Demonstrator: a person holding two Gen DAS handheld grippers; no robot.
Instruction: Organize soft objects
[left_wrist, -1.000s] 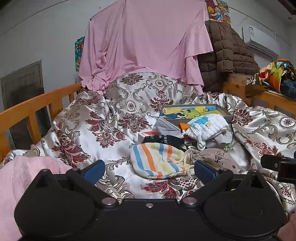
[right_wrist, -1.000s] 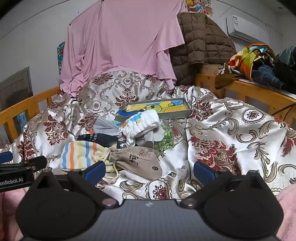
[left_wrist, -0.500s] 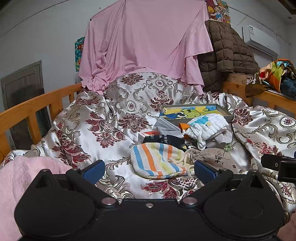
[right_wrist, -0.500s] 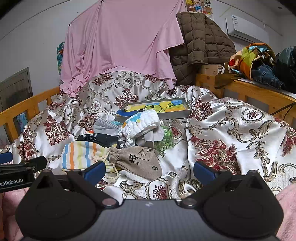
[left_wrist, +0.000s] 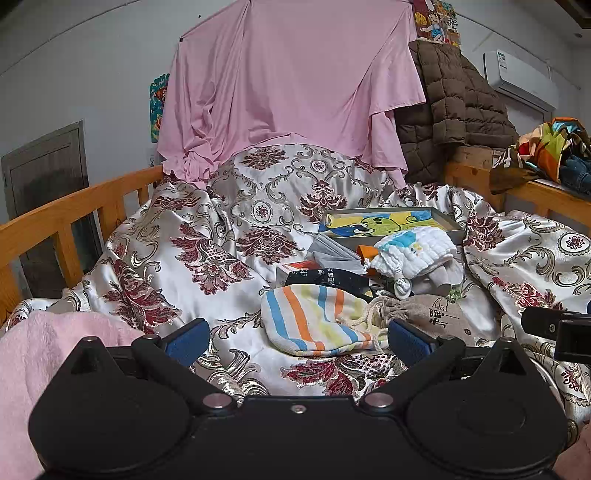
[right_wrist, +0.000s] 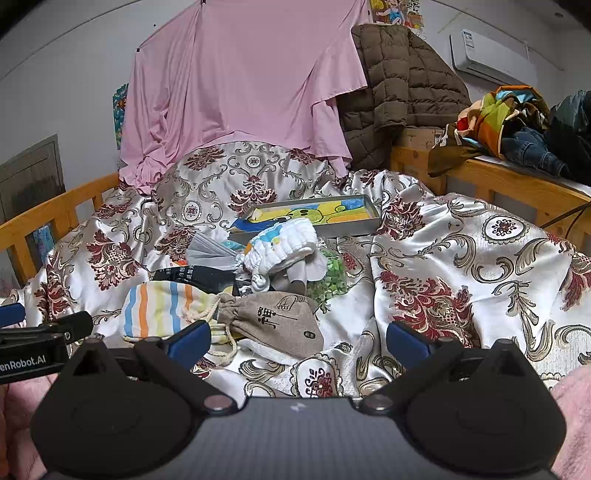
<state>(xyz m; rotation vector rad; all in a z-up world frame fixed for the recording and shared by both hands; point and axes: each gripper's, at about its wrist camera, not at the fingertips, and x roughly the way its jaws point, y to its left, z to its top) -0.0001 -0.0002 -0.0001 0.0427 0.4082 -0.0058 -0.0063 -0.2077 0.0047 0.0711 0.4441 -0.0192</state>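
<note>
Reaching for the pile should begin at the left of the frame, where the striped pouch (left_wrist: 314, 321) lies flat on the patterned satin bedspread (left_wrist: 192, 273) just ahead of the left gripper (left_wrist: 295, 336) — its jaws stand wide and hold nothing. A low, level approach that pinches the pouch's fabric body, not its loose drawstring, looks safest. Further right, touching the striped one at its cord, sits the grey linen pouch (right_wrist: 273, 317), with the white knitted bundle (right_wrist: 284, 243) behind it and a picture tray (right_wrist: 317, 218) beyond. The right gripper (right_wrist: 297, 341) — also spread wide, empty — hovers nearest the grey pouch.
</note>
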